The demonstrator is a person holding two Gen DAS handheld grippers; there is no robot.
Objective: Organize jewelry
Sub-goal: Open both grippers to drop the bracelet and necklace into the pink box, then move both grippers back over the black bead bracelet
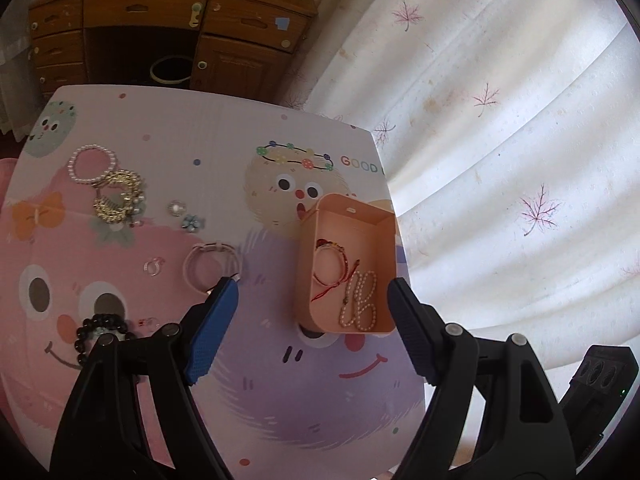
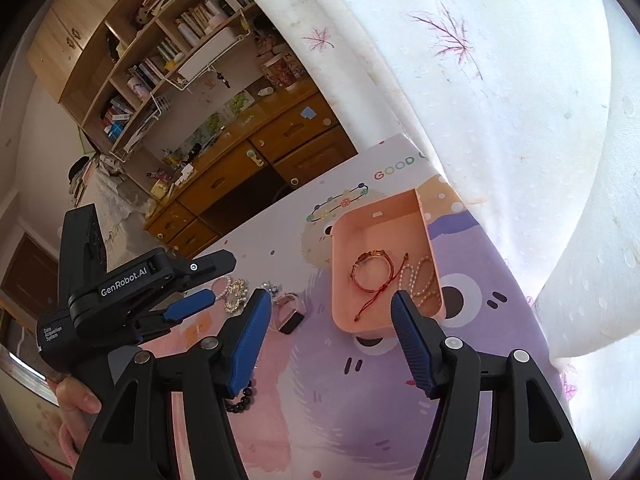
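here the left gripper hangs above the table with its blue fingers spread wide and nothing between them. the right gripper is also spread wide and holds nothing.

the pink box stands near the right edge of the table, beside the white curtain. inside it lie a red string bracelet and a small pearl chain, touching each other.

on the left part of the table, well apart from the box, there are a pearl bracelet, a gold chain pile touching it, two small round pieces, a pink band just beside the left finger tip, and a black bead bracelet partly hidden behind the gripper.
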